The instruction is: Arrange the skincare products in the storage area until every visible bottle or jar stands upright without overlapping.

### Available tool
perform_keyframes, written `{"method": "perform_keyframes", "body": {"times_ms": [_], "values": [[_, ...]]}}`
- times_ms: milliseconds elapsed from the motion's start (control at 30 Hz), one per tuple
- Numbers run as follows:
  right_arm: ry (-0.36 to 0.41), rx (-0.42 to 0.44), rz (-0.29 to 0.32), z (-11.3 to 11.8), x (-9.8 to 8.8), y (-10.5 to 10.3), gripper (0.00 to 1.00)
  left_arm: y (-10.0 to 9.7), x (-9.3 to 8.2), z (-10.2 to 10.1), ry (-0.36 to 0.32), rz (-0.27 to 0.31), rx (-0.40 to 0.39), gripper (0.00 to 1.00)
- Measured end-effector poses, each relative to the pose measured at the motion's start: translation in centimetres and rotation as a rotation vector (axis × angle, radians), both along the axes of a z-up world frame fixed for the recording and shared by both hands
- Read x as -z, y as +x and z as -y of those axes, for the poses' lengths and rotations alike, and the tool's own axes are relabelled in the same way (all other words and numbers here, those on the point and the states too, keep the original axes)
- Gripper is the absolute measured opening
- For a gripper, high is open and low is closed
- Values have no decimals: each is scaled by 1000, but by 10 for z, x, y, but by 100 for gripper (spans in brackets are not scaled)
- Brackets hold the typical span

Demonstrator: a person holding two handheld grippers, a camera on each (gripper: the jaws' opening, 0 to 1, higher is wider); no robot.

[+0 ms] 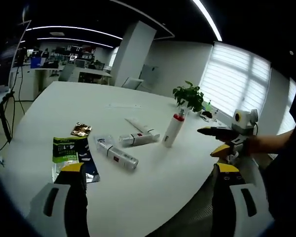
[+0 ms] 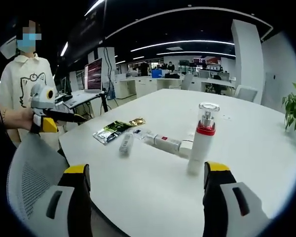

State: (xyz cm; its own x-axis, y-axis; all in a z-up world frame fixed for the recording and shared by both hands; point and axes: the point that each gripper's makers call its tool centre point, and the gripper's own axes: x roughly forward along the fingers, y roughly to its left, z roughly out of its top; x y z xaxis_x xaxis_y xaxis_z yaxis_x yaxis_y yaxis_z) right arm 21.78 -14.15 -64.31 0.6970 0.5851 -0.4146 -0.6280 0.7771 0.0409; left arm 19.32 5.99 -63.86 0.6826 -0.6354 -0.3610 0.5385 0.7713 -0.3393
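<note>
On the white table [image 1: 153, 192] one spray bottle [image 1: 173, 129] stands upright, while two tubes [image 1: 138, 138] and another bottle [image 1: 116, 154] lie flat just beside it, near a green sachet [image 1: 65, 150] and what looks like a gold packet [image 1: 81, 130]. Both the left gripper [image 1: 150, 175] and the right gripper [image 2: 145, 177] hang over the table's near edge, jaws wide and holding nothing. A plant [image 1: 189, 96] sits beyond the bottle.
</note>
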Motion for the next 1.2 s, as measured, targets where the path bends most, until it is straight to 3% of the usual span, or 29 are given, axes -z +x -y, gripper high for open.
{"method": "perform_keyframes", "body": {"times_ms": [433, 833, 1200], "values": [[-25, -65, 23, -29, -16, 26, 94, -3, 2, 2, 25, 13, 6, 99], [-38, -119, 42, -71, -32, 59, 95, -3, 2, 2, 5, -2, 5, 99], [-93, -133, -50, -90, -17, 82, 96, -4, 5, 4, 7, -20, 9, 99]]}}
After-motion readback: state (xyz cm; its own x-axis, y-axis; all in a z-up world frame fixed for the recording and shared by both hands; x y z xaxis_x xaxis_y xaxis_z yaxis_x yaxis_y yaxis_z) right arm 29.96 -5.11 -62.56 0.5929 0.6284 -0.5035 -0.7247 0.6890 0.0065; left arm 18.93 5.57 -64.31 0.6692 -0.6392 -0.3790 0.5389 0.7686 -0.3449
